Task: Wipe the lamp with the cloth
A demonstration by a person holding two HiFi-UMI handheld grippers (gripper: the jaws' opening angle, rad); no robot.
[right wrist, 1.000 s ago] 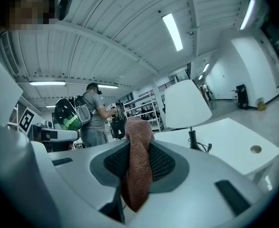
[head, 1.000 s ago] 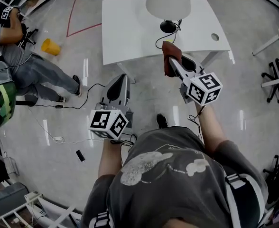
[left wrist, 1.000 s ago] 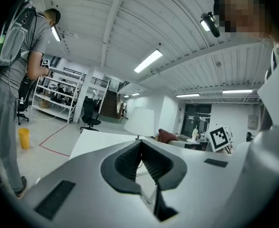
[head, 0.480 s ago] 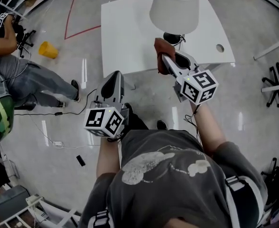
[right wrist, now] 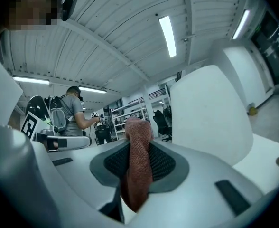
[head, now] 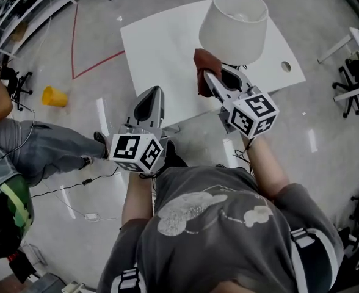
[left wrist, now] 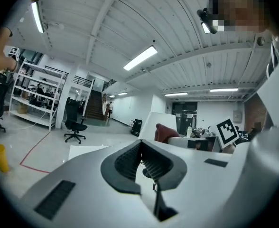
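A lamp with a white shade point(head: 233, 24) stands on the white table point(head: 161, 47); its base is hidden behind the shade and my right gripper. My right gripper point(head: 205, 75) is shut on a red-brown cloth point(head: 200, 72), held just left of the shade's lower edge. In the right gripper view the cloth point(right wrist: 138, 165) hangs between the jaws, with the shade point(right wrist: 210, 113) close on the right. My left gripper point(head: 150, 101) is shut and holds nothing, over the table's near edge to the left of the lamp. In the left gripper view the cloth point(left wrist: 165, 132) shows ahead to the right.
A person sits on the floor at the left point(head: 27, 145), with cables nearby. A yellow cup point(head: 54, 96) lies on the floor. Office chairs and another table stand at the right point(head: 356, 84). The table has a cable hole point(head: 286, 67) near its right corner.
Both grippers and the head view have moved forward to the table. The cloth in the right gripper has come up beside the lamp shade. The left gripper has reached the table edge.
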